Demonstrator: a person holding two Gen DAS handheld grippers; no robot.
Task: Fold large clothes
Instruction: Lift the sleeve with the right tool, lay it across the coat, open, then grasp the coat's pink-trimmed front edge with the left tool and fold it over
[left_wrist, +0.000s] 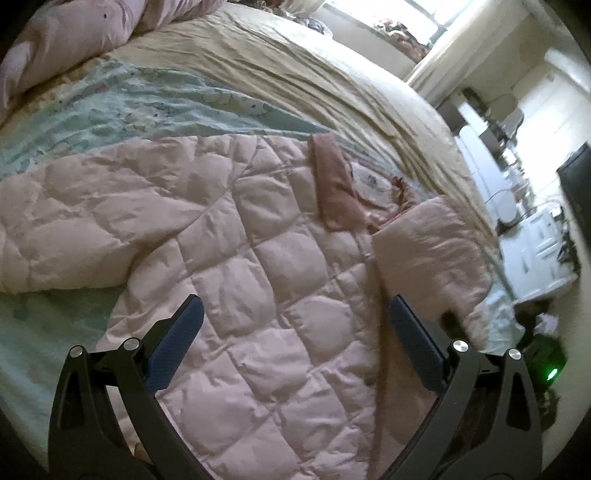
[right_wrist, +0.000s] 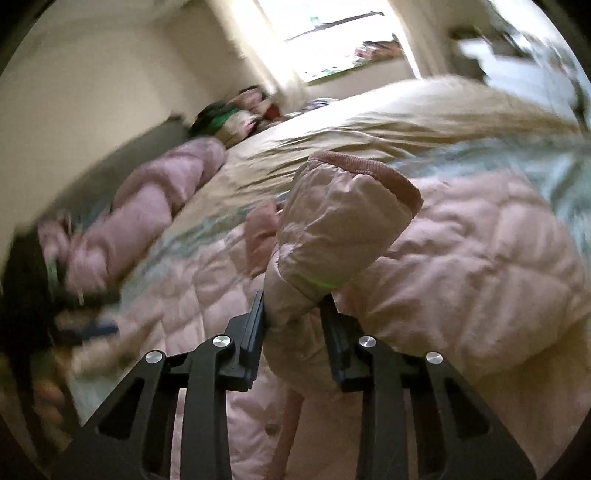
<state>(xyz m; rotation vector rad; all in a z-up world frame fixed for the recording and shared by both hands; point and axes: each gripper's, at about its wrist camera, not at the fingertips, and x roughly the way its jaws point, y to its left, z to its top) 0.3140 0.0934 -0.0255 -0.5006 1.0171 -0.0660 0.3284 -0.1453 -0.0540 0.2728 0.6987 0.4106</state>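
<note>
Between the right tool (right_wrist: 291, 314) pads sits a blurred jacket sleeve (right_wrist: 332, 229), gripped; left tool (left_wrist: 295, 328) gapes.

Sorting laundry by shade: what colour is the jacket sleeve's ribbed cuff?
The cuff is dusty rose, darker than the pale pink quilted sleeve; clearest in the right wrist view.

A: How many jackets are on the bed (left_wrist: 332, 85)?
B: One pink quilted jacket (left_wrist: 229, 236), with two sleeves: one lies flat at the left (left_wrist: 74, 221), the other (right_wrist: 332, 236) sits between the fingers of the right gripper (right_wrist: 293, 314).
A: And grippers?
B: Two, the left gripper (left_wrist: 295, 325) being the other, each with two fingers.
A: Bedding?
B: One tan sheet, one pale blue printed cover (left_wrist: 147, 107), one bunched pink quilt (left_wrist: 74, 33).
A: Windows?
B: One window (right_wrist: 332, 33).
</note>
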